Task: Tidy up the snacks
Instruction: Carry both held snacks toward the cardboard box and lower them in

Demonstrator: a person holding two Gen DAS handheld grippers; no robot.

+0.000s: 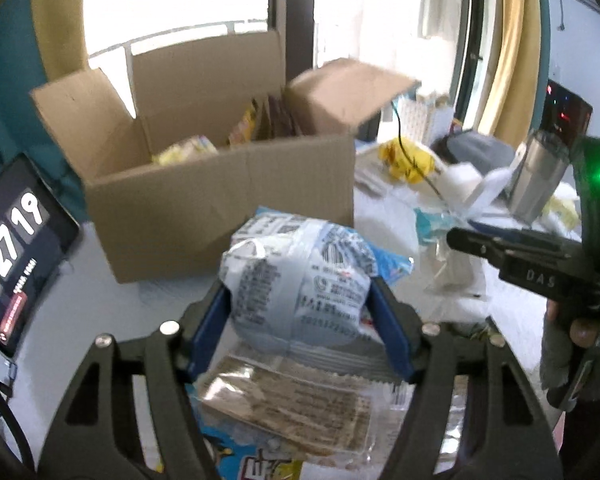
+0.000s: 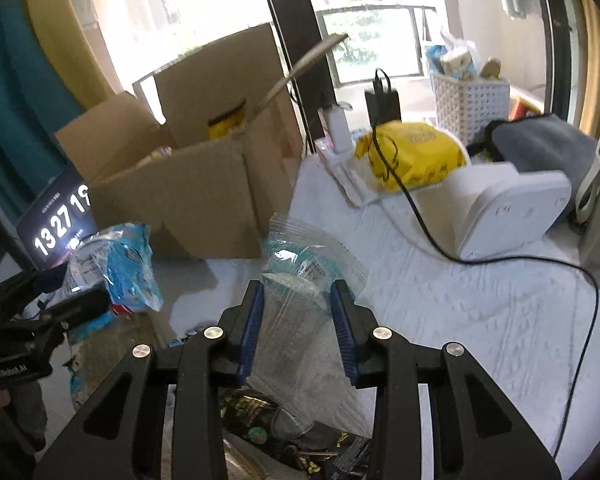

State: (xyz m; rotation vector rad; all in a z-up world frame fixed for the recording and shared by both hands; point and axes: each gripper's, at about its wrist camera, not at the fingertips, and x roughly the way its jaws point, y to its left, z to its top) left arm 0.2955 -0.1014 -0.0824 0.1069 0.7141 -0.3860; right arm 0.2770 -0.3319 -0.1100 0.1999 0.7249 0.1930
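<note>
Left claw is pinching a puffy pale-blue snack bag w/ both pads, held above the snack pile; right claw is clamped on a clear zip bag. Open cardboard box sits just behind on the table, some snacks inside.

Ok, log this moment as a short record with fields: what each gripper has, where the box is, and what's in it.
left gripper: closed on a pale blue snack bag
right gripper: closed on a clear zip bag
cardboard box: open, flaps up, on the table behind both bags
box contents: yellow packets, partly visible
clock tablet: left of the box
</note>
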